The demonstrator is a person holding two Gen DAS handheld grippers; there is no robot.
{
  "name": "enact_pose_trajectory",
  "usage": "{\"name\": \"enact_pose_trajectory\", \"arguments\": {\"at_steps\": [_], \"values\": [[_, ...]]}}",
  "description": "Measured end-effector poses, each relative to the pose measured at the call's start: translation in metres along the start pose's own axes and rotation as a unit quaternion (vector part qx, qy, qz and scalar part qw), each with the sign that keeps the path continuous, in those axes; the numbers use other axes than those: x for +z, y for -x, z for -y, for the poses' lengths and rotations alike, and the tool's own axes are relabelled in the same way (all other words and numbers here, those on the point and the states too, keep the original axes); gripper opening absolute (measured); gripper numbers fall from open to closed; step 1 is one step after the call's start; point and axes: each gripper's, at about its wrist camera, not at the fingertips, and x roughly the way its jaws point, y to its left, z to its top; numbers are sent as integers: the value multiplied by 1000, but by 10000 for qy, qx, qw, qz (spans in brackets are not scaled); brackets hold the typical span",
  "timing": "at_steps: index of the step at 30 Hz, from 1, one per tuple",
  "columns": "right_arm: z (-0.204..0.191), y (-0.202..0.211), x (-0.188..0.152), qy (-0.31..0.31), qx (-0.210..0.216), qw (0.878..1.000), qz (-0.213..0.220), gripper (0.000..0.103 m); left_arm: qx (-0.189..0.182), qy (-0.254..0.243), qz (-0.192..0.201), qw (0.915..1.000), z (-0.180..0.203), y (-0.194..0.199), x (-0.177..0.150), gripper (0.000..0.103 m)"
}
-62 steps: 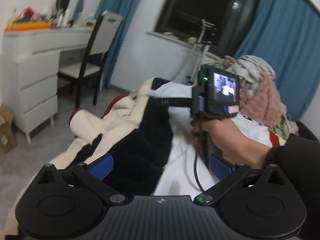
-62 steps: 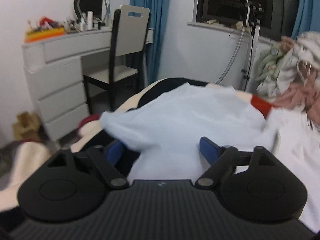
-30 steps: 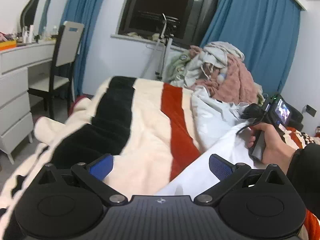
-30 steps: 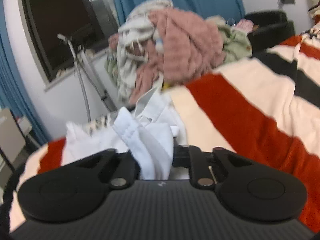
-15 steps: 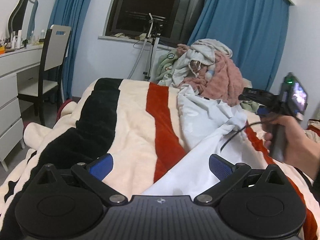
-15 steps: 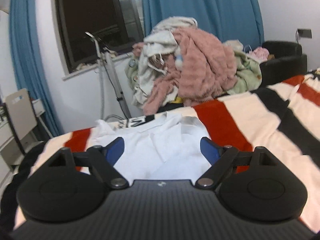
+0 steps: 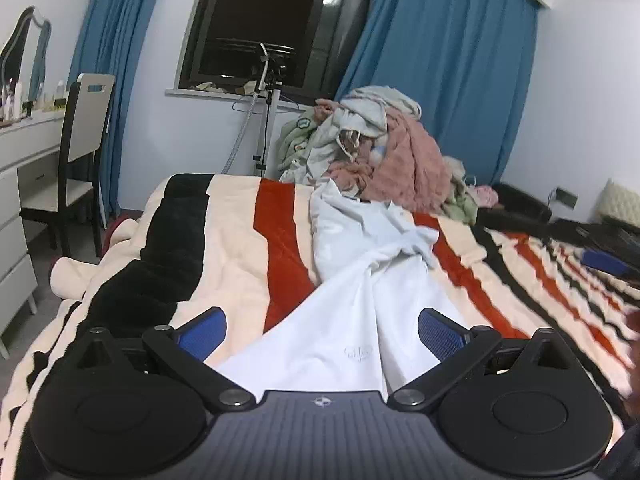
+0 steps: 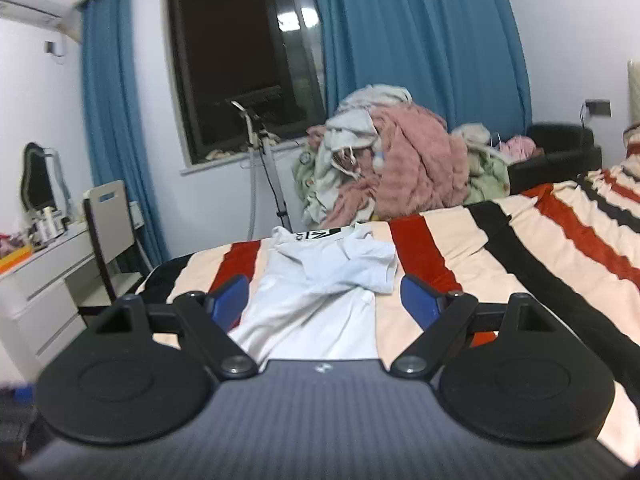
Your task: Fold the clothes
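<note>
A white shirt [image 7: 360,292] lies rumpled mid-frame on the striped blanket [image 7: 240,240], its sleeve crumpled across. The left gripper [image 7: 322,330] and right gripper [image 8: 326,298] hover with jaws spread, empty; smoothing that sleeve flat should come first.

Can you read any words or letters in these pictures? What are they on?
No text reads clearly.
White garment, black band at its far end: big white letters, cut off and blurred, perhaps "N"; not readable.
White garment, near part: a faint small outline mark, too faint to read.
Left gripper and right gripper bodies: a small round emblem each, no letters.
</note>
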Motion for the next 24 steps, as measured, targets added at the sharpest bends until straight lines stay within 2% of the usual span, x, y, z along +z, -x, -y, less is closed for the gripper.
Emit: {"name": "enact_pose_trajectory", "arguments": {"at_steps": [6,10,14,19,24], "values": [[4,27,-26,2,-45,9999,-93,84,93,-93,-157,9998,6,-4,-3,103],[11,26,-28,-189,-36,9997,-127,84,156,38,-363,9992,2,-12,-4,103],[16,24,-30,-326,21,9992,-219,84,173,417,-712,9964,-13,-22,-5,103],[24,24,-31,-512,-3,9981,-351,84,226,1120,-1199,9862,-41,-39,-6,101],[32,17,-34,-748,-5,9956,-559,84,420,1893,-1617,9676,-71,-51,-14,91]]}}
